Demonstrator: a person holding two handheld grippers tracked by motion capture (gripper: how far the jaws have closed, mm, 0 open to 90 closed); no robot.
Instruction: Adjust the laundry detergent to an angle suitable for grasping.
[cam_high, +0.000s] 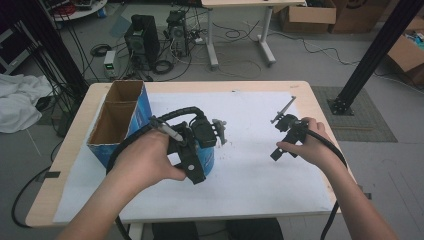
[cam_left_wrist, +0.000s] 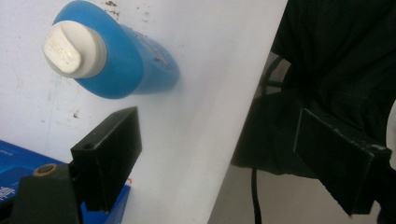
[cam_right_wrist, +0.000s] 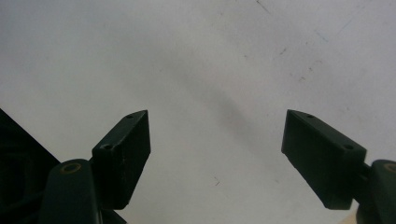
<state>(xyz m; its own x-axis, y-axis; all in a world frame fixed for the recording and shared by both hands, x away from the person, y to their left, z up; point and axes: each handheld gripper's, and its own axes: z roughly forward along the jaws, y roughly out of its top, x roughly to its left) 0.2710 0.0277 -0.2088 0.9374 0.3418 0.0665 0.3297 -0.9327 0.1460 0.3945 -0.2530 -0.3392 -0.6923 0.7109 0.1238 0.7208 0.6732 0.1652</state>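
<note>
- The blue bottle (cam_left_wrist: 123, 65) with a white cap (cam_left_wrist: 72, 49) lies on the white sheet (cam_high: 250, 165), just right of the blue carton (cam_high: 120, 120).
- The left gripper (cam_left_wrist: 217, 158) hovers over it, jaws wide apart, holding nothing.
- The right gripper (cam_right_wrist: 217, 158), jaws spread and empty, points down at bare sheet, far right.

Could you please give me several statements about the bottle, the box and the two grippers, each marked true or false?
1. The blue bottle has a white cap. True.
2. The left gripper is shut on the bottle. False: its jaws stand open, the bottle beyond them.
3. The right gripper is open over the white sheet. True.
4. The cardboard box stands at the table's right edge. False: it stands at the left.
</note>
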